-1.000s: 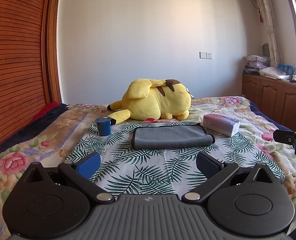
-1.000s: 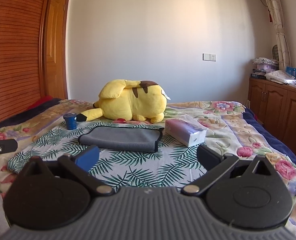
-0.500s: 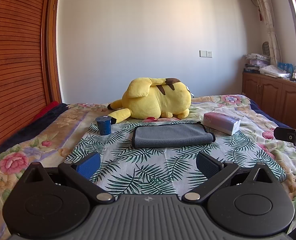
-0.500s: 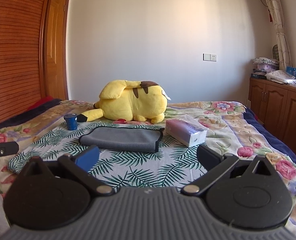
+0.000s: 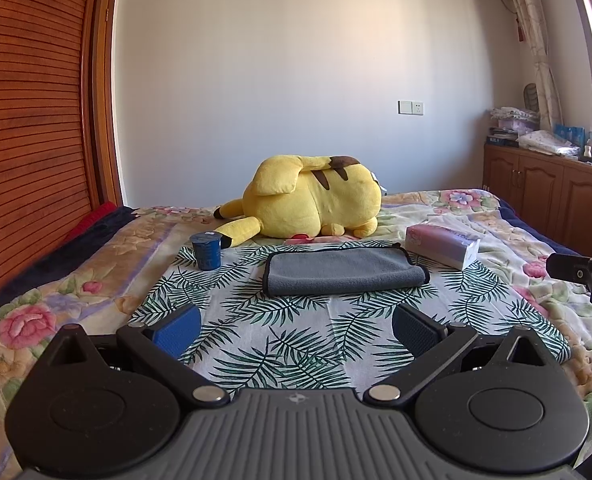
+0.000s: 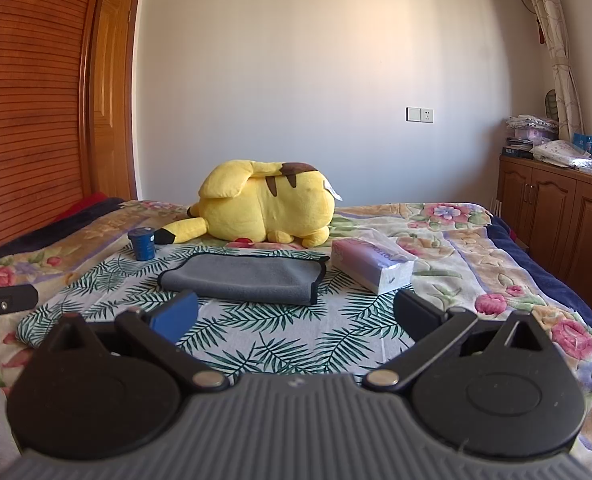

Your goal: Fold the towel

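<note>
A: Left wrist view?
B: The left gripper [image 5: 293,330] is spread wide, gripping nothing. One grey towel [image 5: 344,271] lies folded on the palm-leaf cloth [image 5: 296,344], between one blue cup [image 5: 206,251] and one tissue box [image 5: 442,245]; one yellow plush [image 5: 308,207] behind.

A: Right wrist view?
B: The right gripper [image 6: 296,316] is likewise wide apart, empty. Same single towel [image 6: 241,279] ahead.
</note>
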